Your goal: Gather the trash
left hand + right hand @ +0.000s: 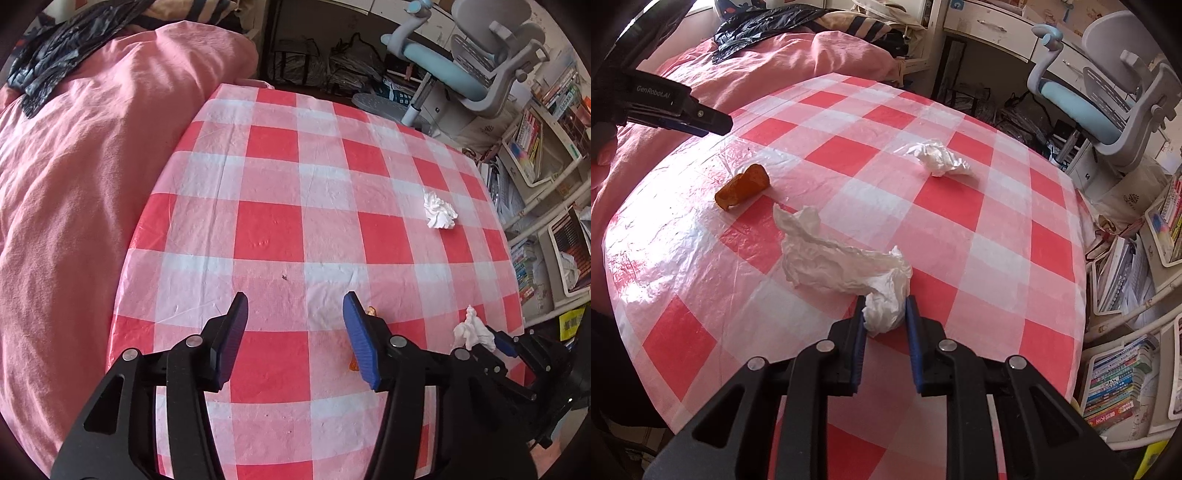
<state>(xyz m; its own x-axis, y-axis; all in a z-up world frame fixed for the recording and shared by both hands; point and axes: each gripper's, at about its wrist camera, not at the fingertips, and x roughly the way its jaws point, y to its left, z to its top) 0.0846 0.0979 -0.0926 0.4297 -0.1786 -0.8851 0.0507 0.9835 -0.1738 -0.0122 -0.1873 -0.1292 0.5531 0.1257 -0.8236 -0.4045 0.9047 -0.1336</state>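
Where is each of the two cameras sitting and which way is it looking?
Left wrist: on the left tongs, angled down at the checked table; own open fingers show, nothing between them.
Right wrist: on the right tongs, angled down across the table; own fingers shut on the long tissue.
Shared: table, crumpled tissue, orange peel, each other's tongs.

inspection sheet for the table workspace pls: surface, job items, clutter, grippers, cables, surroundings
Surface: table under red-and-white checked plastic cloth, wrinkled, glare near left edge.
Job's things: large crumpled tissue, second tissue farther back, orange peel lying loose.
Clutter: nothing seen besides the trash.
Grippers: right gripper shut on the large tissue's near end; left gripper open, empty, peel beside its right finger.
Cables: nothing seen.
Surroundings: pink bedding with black plastic bag, office chair, bookshelves.
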